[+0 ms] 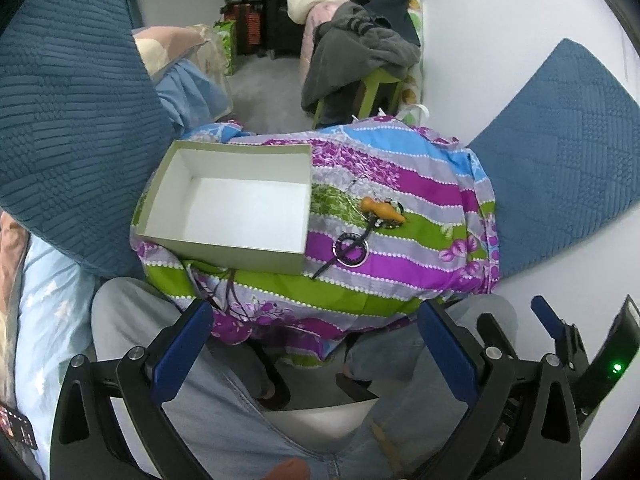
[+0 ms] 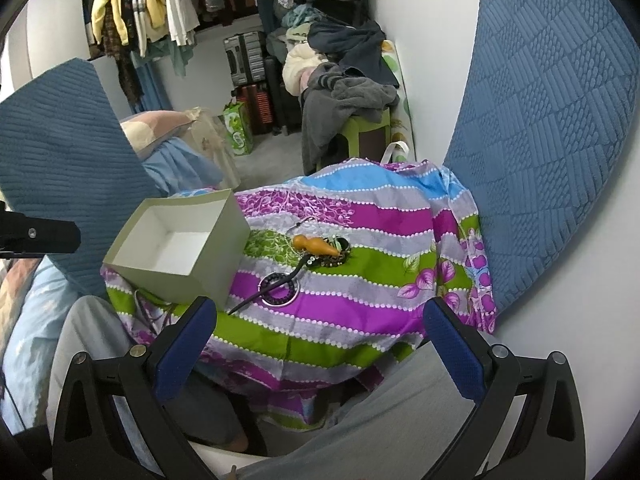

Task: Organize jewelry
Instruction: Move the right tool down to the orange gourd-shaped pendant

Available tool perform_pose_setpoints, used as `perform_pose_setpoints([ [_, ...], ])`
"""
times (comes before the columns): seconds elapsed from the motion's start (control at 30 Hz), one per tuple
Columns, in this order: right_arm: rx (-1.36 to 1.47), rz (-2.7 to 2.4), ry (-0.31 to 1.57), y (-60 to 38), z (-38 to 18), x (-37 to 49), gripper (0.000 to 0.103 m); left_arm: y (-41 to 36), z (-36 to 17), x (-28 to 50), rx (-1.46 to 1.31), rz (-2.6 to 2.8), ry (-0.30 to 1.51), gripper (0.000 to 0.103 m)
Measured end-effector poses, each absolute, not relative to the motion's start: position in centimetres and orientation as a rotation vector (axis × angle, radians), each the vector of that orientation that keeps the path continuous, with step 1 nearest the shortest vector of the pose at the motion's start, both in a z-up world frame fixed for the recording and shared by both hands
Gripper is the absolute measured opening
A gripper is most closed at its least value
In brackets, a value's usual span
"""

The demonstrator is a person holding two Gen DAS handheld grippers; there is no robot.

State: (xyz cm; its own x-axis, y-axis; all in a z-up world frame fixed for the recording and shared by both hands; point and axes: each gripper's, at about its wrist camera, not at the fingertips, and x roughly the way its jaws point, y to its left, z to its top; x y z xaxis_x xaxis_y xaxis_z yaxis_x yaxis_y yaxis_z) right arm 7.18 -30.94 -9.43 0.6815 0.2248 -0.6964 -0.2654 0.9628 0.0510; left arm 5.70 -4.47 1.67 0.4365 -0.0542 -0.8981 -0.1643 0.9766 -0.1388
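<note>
An open, empty white box [image 1: 240,204] [image 2: 176,248] sits on the left of a small table covered with a striped floral cloth [image 1: 400,280] [image 2: 360,312]. To its right lies a pile of jewelry: an orange gourd pendant [image 1: 381,209] [image 2: 314,245], a dark beaded bangle [image 1: 351,249] [image 2: 280,289], a black hair stick [image 1: 344,254] [image 2: 272,288] across it, and a silver chain [image 1: 354,188]. My left gripper [image 1: 316,356] and right gripper [image 2: 320,356] are both open and empty, held near the table's front edge above the person's knees.
Blue quilted cushions [image 1: 68,120] [image 2: 560,140] stand at the left and right of the table. Behind it are a green stool with piled clothes [image 1: 360,64] [image 2: 348,96], suitcases [image 2: 248,60] and hanging clothes [image 2: 160,0]. The right gripper's body [image 1: 580,352] shows beside the left one.
</note>
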Motion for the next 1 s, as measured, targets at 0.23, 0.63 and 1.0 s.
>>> perform_pose_setpoints([
  [0.23,-0.042,0.257,0.785,-31.8,-10.4,7.8,0.103,-5.2,1.6,6.0,-0.224,0.049,1.134,0.102],
  [0.63,-0.063,0.336,0.794,-31.8,-13.0,11.3,0.103,-6.9,-0.9,7.9,-0.237,0.006,1.143,0.102],
  [1.0,-0.076,0.446,0.761,-31.0,-15.9,16.9,0.086,-7.9,-6.4,12.0,-0.255,-0.095,1.084,0.1],
])
